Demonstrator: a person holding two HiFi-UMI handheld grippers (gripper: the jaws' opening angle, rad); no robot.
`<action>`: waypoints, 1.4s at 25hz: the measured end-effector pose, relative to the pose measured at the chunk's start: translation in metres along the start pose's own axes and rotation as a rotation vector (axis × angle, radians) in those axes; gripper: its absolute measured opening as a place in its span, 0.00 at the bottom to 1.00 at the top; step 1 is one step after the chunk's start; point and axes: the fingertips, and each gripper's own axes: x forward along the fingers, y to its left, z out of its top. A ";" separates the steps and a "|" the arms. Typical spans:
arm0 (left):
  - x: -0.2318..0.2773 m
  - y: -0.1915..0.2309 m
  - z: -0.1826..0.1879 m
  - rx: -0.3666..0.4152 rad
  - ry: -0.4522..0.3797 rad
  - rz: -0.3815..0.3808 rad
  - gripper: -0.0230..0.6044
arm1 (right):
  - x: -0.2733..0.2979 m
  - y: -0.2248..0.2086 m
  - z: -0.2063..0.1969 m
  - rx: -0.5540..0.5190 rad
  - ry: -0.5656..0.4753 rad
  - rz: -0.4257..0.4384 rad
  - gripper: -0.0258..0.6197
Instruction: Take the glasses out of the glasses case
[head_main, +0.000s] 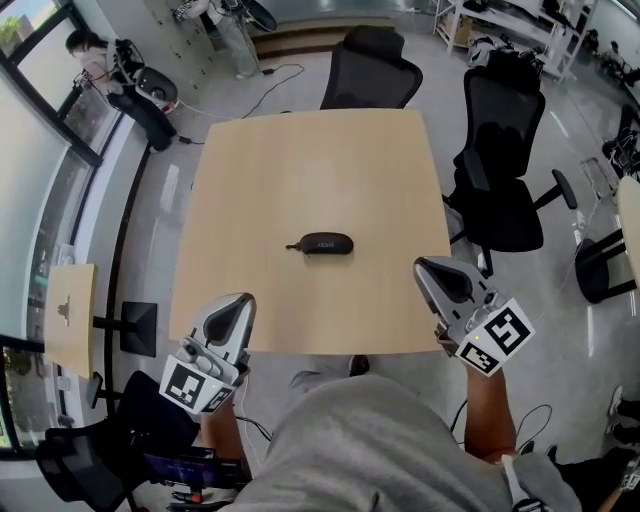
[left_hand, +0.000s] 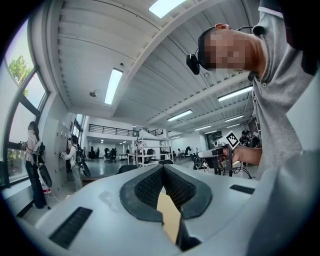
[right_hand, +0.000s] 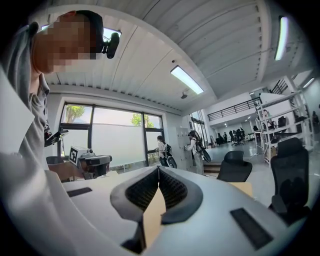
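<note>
The closed glasses case (head_main: 322, 244) hides its contents.

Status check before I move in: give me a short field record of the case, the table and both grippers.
glasses case: black, closed, lying flat near the table's middle
table: light wood, office chairs at its far and right sides
left gripper: over the near edge, left of the case, fingers together, empty
right gripper: at the near right corner, fingers together, empty
contact: neither gripper touches the case
progress: glasses not yet out
</note>
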 end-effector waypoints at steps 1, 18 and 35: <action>0.004 0.000 -0.002 -0.002 0.003 0.003 0.04 | 0.002 -0.005 -0.001 0.004 -0.001 0.002 0.05; 0.083 0.057 -0.043 -0.059 -0.018 -0.045 0.04 | 0.067 -0.055 -0.029 0.036 0.081 -0.055 0.05; 0.155 0.129 -0.134 -0.148 0.091 -0.098 0.04 | 0.163 -0.096 -0.093 0.111 0.208 -0.050 0.05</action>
